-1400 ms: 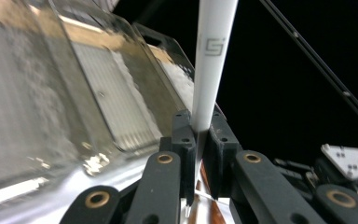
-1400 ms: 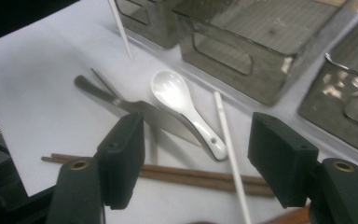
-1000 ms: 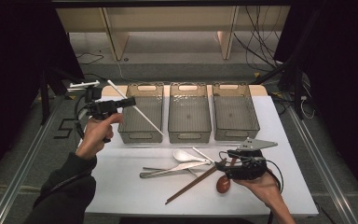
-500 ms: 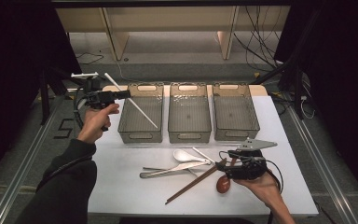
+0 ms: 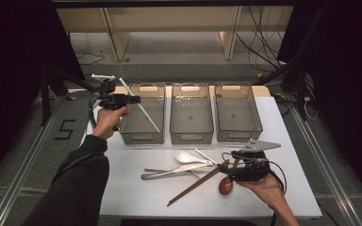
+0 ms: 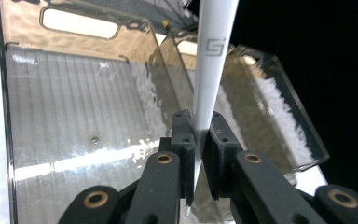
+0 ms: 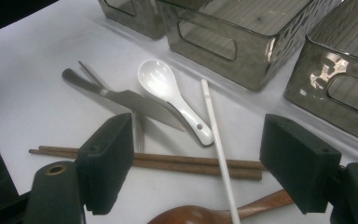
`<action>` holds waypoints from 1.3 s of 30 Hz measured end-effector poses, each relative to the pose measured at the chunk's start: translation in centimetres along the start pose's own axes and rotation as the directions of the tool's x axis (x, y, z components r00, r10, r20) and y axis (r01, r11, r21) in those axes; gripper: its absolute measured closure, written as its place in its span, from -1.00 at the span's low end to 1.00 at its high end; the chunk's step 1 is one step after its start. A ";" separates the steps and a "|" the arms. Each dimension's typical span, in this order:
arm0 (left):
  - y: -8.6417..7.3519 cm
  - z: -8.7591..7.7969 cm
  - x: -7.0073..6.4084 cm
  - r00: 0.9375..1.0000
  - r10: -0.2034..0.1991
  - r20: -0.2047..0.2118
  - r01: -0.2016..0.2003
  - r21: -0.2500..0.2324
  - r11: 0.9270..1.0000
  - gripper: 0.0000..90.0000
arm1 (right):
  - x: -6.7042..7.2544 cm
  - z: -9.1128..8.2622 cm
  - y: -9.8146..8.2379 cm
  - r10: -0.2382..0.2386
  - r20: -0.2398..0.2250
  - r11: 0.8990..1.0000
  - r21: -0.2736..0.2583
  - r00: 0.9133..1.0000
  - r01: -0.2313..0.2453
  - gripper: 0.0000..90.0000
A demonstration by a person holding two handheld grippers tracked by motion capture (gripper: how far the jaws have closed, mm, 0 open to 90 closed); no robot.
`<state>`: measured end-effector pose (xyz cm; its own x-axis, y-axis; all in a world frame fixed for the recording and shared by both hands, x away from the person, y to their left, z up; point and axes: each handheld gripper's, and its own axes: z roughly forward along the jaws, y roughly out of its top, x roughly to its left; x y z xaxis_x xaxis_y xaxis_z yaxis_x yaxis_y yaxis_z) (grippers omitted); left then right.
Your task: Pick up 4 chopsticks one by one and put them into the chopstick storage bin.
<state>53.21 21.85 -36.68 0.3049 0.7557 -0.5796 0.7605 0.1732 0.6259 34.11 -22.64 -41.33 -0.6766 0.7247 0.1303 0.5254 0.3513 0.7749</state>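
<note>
My left gripper (image 5: 135,100) (image 6: 200,135) is shut on a long white chopstick (image 5: 146,113) (image 6: 209,70), held slanting over the left clear bin (image 5: 143,137) (image 6: 74,116). My right gripper (image 5: 226,172) (image 7: 203,154) hovers low over loose utensils on the white table (image 5: 132,188). Its jaws have just been opening and stand wide, pressing on nothing. Under them lie a second white chopstick (image 7: 216,144) (image 5: 203,155), a pair of brown chopsticks (image 7: 177,161) (image 5: 195,184) and a brown wooden spoon (image 7: 200,215) (image 5: 225,186).
A white ceramic spoon (image 5: 186,157) (image 7: 168,91) and a metal knife (image 5: 169,172) (image 7: 121,98) lie left of the right gripper. The middle bin (image 5: 191,138) and the right bin (image 5: 238,136) stand in a row with the left one along the table's far side.
My left hand has shifted farther back beside the left bin, still carrying the white chopstick. The right hand has stayed where it was.
</note>
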 end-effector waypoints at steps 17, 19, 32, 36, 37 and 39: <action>-0.6 3.0 0.2 0.995 -0.011 -0.099 0.017 0.060 0.998 0.50 | 0.0 0.1 -0.1 0.005 -0.007 1.000 0.006 1.000 -0.005 -0.40; -0.6 3.2 -0.1 0.991 0.000 -0.133 0.009 0.071 0.997 0.23 | 0.0 0.1 -0.1 0.005 -0.006 1.000 0.006 1.000 -0.005 -0.40; -0.7 4.4 -0.9 0.983 0.048 -0.179 -0.025 0.125 0.992 -0.26 | 0.0 0.0 -0.1 0.007 -0.007 1.000 0.006 1.000 -0.006 -0.40; -1.1 3.3 -1.6 0.992 0.049 -0.120 -0.037 0.096 0.995 -0.36 | -0.1 -0.1 -0.1 0.007 -0.002 1.000 0.010 1.000 -0.007 -0.40; -1.3 2.9 -1.9 0.994 0.051 -0.099 -0.043 0.085 0.995 -0.38 | -0.2 -0.1 -0.1 0.008 -0.001 1.000 0.012 1.000 -0.008 -0.40; -1.7 2.1 -2.5 0.996 0.071 -0.057 -0.067 0.069 0.995 -0.42 | -0.3 -0.1 -0.1 0.009 0.005 1.000 0.024 1.000 -0.010 -0.40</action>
<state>52.33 18.33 -37.34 0.3252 0.8008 -0.5030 0.7759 0.0781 0.6260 34.19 -23.02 -41.38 -0.6692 0.7308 0.1346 0.5439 0.3583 0.7588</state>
